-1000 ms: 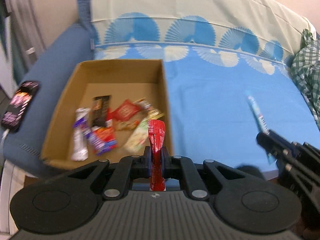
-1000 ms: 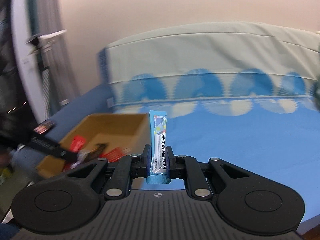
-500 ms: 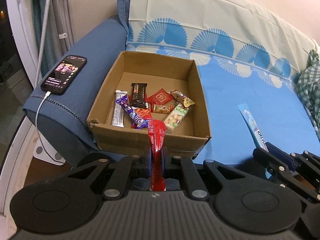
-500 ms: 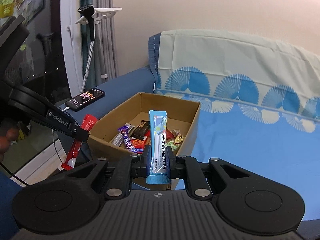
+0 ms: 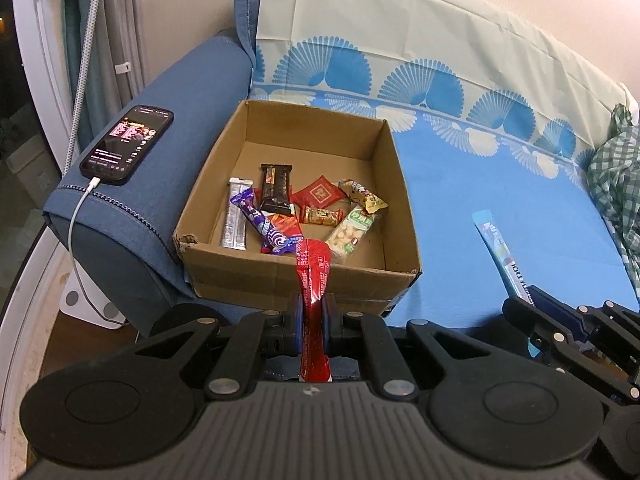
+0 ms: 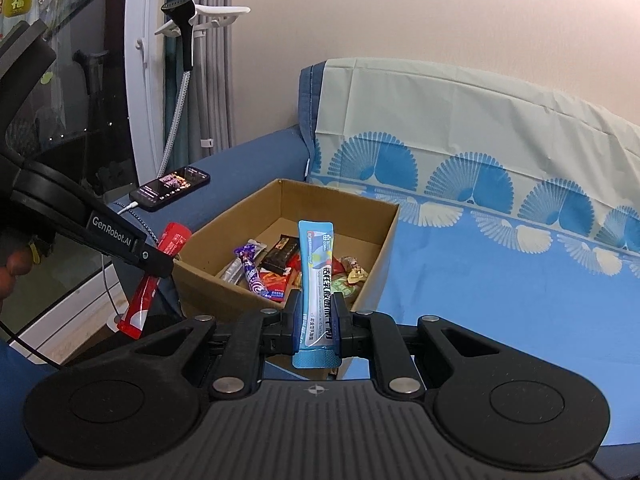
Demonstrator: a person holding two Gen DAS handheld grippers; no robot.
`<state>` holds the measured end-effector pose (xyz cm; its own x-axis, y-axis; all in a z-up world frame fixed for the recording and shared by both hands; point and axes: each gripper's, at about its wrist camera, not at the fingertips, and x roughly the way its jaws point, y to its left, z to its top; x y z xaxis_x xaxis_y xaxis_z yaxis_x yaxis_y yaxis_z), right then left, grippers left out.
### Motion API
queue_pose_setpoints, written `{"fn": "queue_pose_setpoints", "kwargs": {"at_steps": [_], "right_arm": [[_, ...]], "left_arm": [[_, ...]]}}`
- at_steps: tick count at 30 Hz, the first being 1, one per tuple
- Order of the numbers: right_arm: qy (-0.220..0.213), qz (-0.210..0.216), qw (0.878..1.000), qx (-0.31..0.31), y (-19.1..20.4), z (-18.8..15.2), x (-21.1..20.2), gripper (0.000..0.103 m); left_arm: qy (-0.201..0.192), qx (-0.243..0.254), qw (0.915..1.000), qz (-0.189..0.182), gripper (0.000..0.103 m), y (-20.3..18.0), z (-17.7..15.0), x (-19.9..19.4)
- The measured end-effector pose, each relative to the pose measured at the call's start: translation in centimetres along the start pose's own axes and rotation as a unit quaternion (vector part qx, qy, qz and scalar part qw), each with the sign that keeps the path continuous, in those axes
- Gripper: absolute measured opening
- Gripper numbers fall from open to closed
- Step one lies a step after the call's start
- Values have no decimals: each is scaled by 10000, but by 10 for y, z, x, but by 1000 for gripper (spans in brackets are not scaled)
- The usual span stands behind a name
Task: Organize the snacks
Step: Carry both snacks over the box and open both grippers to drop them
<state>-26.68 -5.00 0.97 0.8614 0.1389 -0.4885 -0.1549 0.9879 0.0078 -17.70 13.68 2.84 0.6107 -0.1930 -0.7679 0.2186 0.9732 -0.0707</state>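
My left gripper (image 5: pixel 313 312) is shut on a red snack stick (image 5: pixel 314 276), which stands up just short of the near wall of an open cardboard box (image 5: pixel 296 280). Several wrapped snacks (image 5: pixel 280 216) lie on the box floor. My right gripper (image 6: pixel 317 312) is shut on a light-blue snack stick (image 6: pixel 318 276), held upright in front of the same box (image 6: pixel 372 276). In the right wrist view the left gripper (image 6: pixel 158 262) with its red stick (image 6: pixel 150 284) hangs left of the box. In the left wrist view the blue stick (image 5: pixel 500 252) shows at the right.
The box sits on a sofa seat under a blue fan-patterned sheet (image 5: pixel 480 184). A phone (image 5: pixel 127 144) on a charging cable lies on the blue armrest (image 5: pixel 168 92). Green checked cloth (image 5: pixel 616 176) lies at the far right. A white stand and curtains (image 6: pixel 192 60) rise beyond the armrest.
Both views swung left across the sofa from a second ago, bringing the box to the centre and the armrest with the phone into sight. Since half a second ago nothing has shifted. Both grips are unchanged.
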Motion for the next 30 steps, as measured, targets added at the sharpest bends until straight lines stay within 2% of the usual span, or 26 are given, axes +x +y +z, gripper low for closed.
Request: {"fn": "queue_pose_setpoints", "kwargs": {"at_steps": [13,30], "right_arm": [[364,27,9993,127,-6,6,32,15],[515,315,9979,213,-8,51,120,16]], "left_arm": [[333,84,9993,122,9,12,24,38],[343,177,9989,248,10,22,109,102]]}}
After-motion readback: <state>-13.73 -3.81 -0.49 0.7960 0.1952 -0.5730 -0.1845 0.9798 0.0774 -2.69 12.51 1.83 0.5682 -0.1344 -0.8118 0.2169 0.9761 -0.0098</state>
